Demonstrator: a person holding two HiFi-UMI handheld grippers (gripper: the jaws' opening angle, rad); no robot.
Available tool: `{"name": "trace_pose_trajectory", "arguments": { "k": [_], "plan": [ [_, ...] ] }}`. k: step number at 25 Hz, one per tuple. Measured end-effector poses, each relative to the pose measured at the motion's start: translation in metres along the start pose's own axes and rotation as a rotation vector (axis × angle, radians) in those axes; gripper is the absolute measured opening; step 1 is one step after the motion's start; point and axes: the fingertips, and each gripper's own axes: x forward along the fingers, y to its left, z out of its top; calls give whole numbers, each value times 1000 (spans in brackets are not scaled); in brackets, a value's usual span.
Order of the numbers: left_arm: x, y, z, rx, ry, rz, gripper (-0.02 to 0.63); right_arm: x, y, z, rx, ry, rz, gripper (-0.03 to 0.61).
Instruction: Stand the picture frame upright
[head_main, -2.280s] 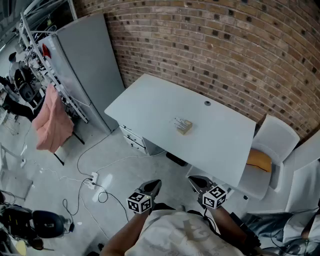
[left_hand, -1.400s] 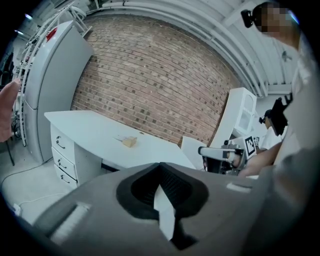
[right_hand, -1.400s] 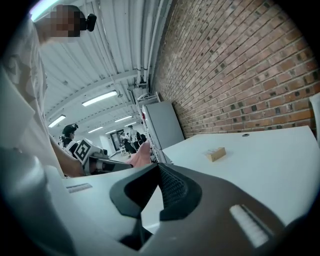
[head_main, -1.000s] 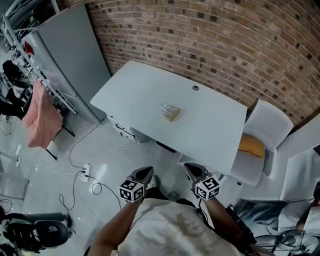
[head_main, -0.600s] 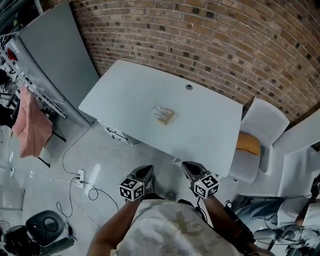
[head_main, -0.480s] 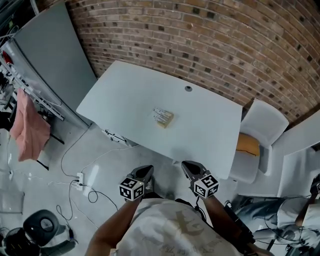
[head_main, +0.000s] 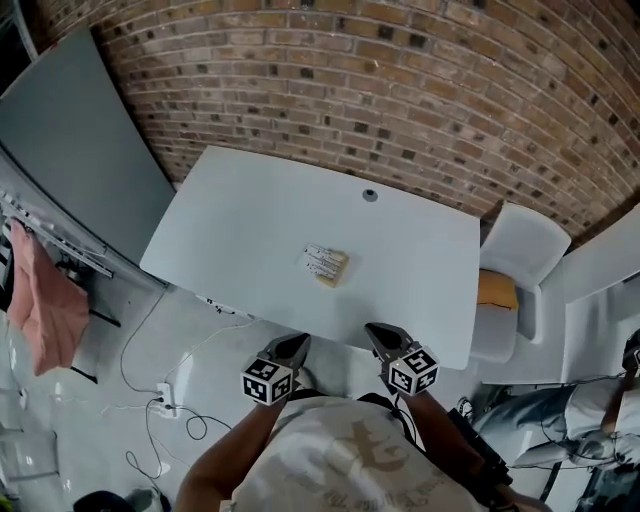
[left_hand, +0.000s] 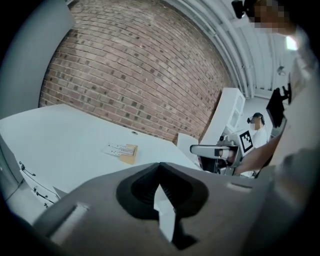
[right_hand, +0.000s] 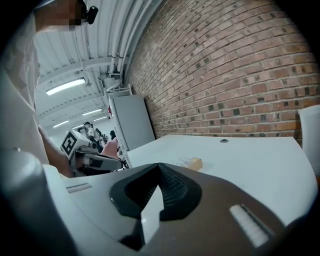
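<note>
Head view. Shows the picture frame (head_main: 326, 265) lying flat near the middle of the white table (head_main: 220, 215), in the centre of the picture, below the brick wall (head_main: 400, 90). Puts the left gripper (head_main: 297, 344) at lower centre-left and the right gripper (head_main: 379, 335) at lower centre-right, both short of the table's near edge and well apart from the frame. Places the frame above and between the two tips, so straight ahead of both; favours neither hand clearly. Suggests a long axis running roughly left to right across the picture, though too small to fix firmly.

Left gripper view. Shows the left gripper (left_hand: 160, 167) with jaws pressed together, gripping nothing. Finds the frame (left_hand: 122, 151) left of centre, above the jaw tips, flat on the table (left_hand: 55, 135), up and slightly left of the closed tips. Catches the right gripper (left_hand: 207, 149) at right of centre.

Right gripper view. Shows the right gripper (right_hand: 159, 167) likewise closed tight and empty. Finds the frame (right_hand: 190, 163) just right of centre, above the tips, flat on the table (right_hand: 255, 155). Catches the left gripper (right_hand: 97, 161) at left.

Judged next: calls for a reach forward over the near edge and for opening at least one pair of jaws first.
</note>
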Motion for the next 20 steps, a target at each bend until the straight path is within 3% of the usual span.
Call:
{"name": "trace_pose_trajectory", "arguments": {
  "k": [9, 20],
  "plan": [
    [0, 43, 20, -13, 16, -52, 2, 38, -5, 14, -29, 40, -72, 7],
    [7, 58, 22, -60, 27, -79, 2, 60, -16, 18, -26, 86, -111, 8]
  ]
}}
